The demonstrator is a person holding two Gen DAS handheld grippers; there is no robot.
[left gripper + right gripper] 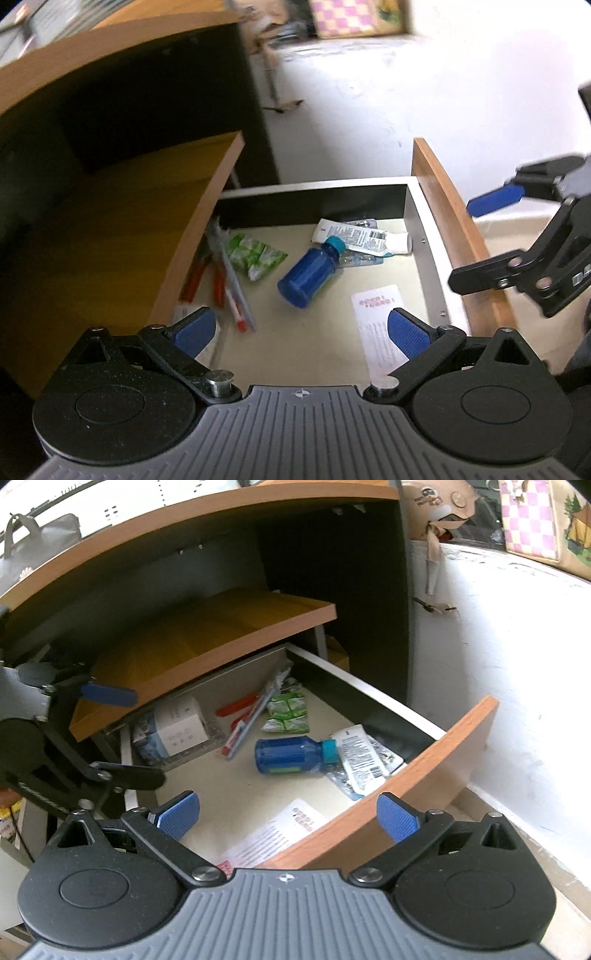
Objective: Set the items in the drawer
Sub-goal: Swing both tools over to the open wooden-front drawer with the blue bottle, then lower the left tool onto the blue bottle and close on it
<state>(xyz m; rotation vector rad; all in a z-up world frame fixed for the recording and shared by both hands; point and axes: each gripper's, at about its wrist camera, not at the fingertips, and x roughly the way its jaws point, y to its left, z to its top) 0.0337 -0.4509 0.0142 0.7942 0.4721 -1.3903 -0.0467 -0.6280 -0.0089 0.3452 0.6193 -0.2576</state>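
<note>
Both the left gripper (301, 328) and right gripper (288, 818) hang wide and empty over the open drawer (417, 229), where the blue bottle (310, 273) lies beside a tube (364, 236). Probably closing comes next: push the wooden front (388, 794) squarely, fingers clear.

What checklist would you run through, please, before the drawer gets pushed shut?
1. Left gripper empty and open: ok.
2. Right gripper empty and open: ok.
3. Blue bottle lying inside the drawer: ok.
4. White tube and blister packs below the drawer rim: ok.
5. Paper leaflet flat on the drawer floor: ok.
6. White box at the back clears the shelf above: cannot tell.
</note>
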